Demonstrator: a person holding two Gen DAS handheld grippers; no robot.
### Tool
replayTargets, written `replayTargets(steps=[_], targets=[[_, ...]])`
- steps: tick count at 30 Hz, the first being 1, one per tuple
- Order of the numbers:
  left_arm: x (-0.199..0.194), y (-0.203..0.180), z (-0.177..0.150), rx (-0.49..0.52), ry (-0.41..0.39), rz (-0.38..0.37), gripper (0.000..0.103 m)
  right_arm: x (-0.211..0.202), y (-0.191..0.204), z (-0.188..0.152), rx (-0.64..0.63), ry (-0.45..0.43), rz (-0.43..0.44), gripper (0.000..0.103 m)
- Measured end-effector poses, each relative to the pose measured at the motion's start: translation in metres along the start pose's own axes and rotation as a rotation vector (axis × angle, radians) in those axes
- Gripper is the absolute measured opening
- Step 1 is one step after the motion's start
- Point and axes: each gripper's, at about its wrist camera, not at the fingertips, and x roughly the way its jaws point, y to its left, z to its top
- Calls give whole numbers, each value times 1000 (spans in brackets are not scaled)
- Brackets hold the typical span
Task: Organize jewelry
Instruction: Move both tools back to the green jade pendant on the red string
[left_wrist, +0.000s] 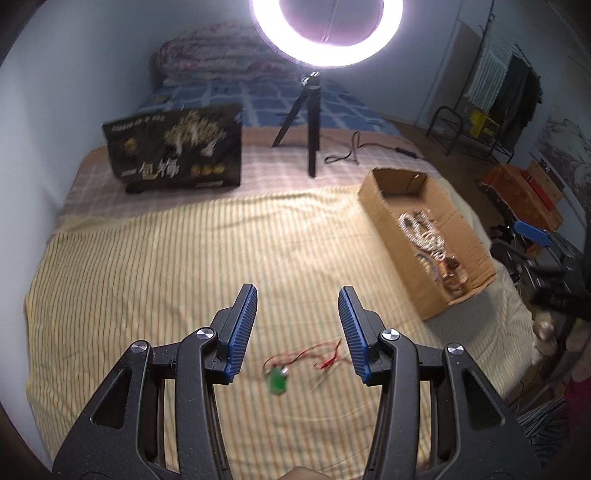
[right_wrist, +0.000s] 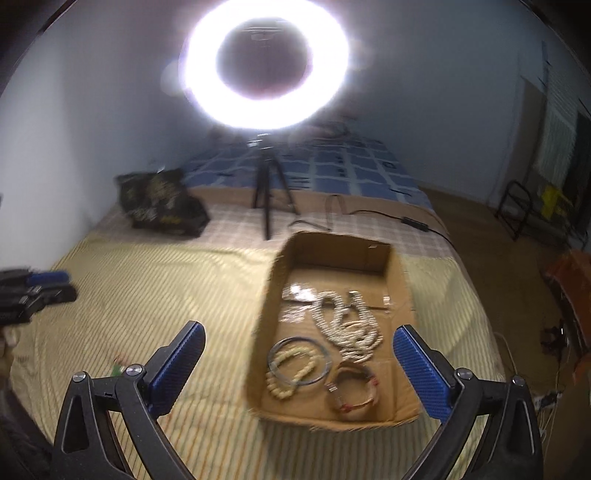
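A green pendant (left_wrist: 277, 380) on a thin red cord (left_wrist: 317, 354) lies on the yellow striped sheet. My left gripper (left_wrist: 297, 295) hovers above it, open, nothing between its blue pads. To the right stands a cardboard box (left_wrist: 399, 266) holding a white bead necklace (left_wrist: 421, 229). In the right wrist view my right gripper (right_wrist: 300, 330) is spread wide open over the box (right_wrist: 266, 314), empty. Inside lie the white bead necklace (right_wrist: 347, 325), a cream bead bracelet (right_wrist: 291, 373), a thin bangle (right_wrist: 321, 365) and a bracelet with red bits (right_wrist: 354, 391). The left gripper (right_wrist: 37, 291) shows at the left edge.
A ring light on a tripod (left_wrist: 310, 122) stands at the back of the bed, its cable (left_wrist: 351, 151) trailing right. A black printed bag (left_wrist: 177, 147) sits at the back left. The bed's edge drops off right of the box, toward cluttered floor and a clothes rack (left_wrist: 498, 85).
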Motion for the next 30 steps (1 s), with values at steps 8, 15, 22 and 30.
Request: replayTargets(steps=[8,15,22,30], targets=[[19,20,-30,-35,97,-12,47,8,61,-27,-174,51,170,91],[34,31,-54,-74,180,-32,36,42,95,-49,-284,184,289,69],[54,25,-75,-61,265,-46,29,69,111,-62,-325,272,350,58],[69,21,-82,-54,309,-47,29,83,122,-64,-355,317,384,53]])
